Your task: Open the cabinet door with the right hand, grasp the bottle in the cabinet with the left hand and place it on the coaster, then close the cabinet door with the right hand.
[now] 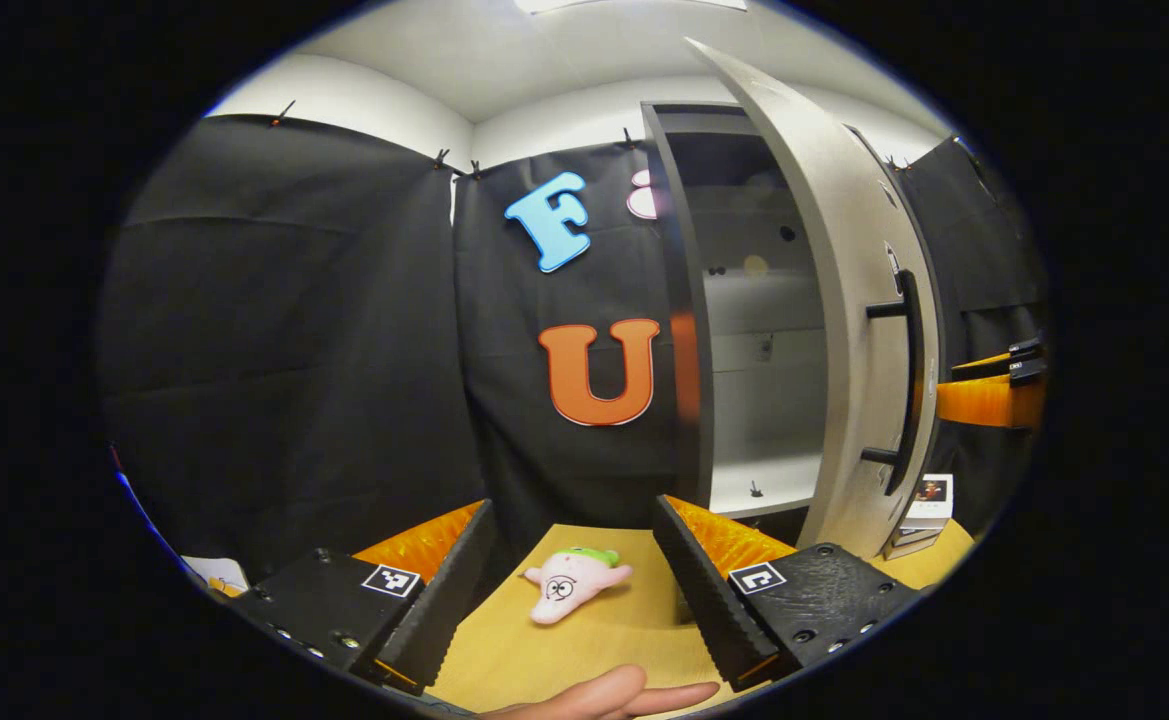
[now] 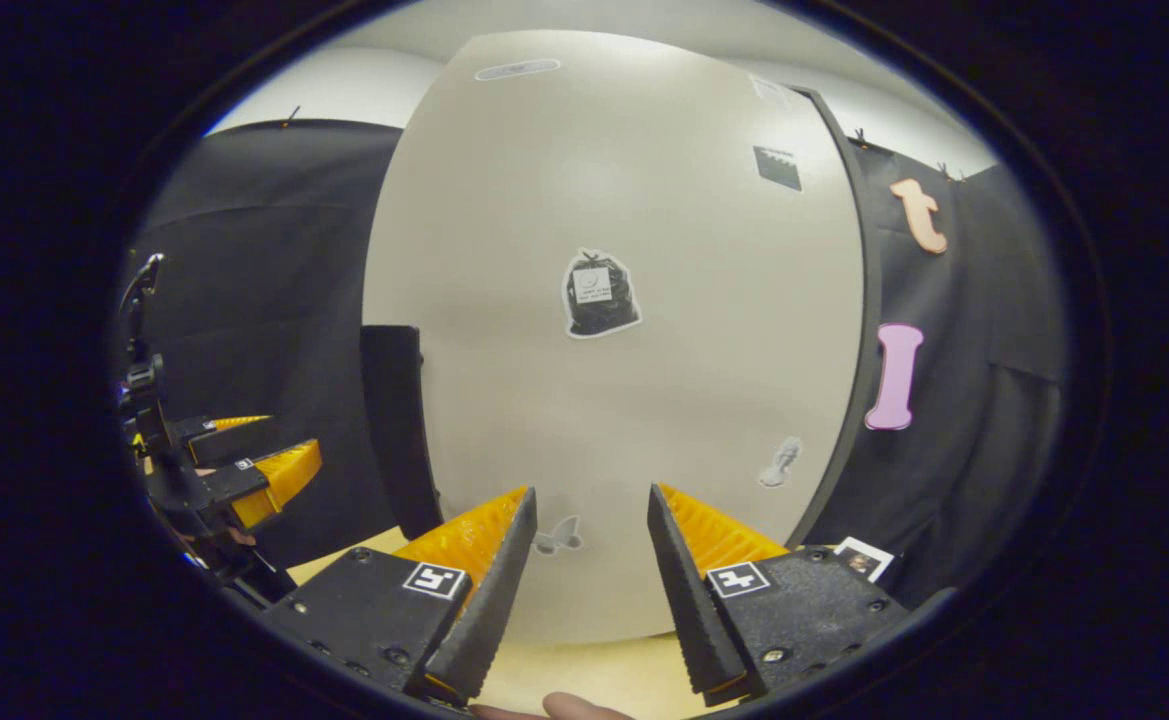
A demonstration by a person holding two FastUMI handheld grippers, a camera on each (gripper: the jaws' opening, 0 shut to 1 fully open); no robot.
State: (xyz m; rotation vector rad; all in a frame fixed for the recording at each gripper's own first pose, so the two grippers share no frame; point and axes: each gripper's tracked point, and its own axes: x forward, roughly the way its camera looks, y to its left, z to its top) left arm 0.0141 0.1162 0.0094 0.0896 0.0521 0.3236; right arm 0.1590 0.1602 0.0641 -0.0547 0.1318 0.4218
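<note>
1. Looking along your left gripper [image 1: 574, 590], you see its fingers spread wide with nothing between them, held over the table [image 1: 634, 630] — a pink plush toy [image 1: 572, 582] lies there.
2. The cabinet door [image 1: 849, 330] stands ajar; the shelves inside are dim, and I cannot make out the bottle.
3. Your right gripper [image 2: 592, 580] is spread too, empty, facing the door's pale front [image 2: 644, 400] from near.

Your left gripper view looks low along the counter [image 1: 584, 640] toward the open cabinet [image 1: 759, 330], its door [image 1: 859, 330] edge-on at right; your right gripper view faces that door's [image 2: 624, 300] flat outer face from close by; both share the door and counter.
</note>
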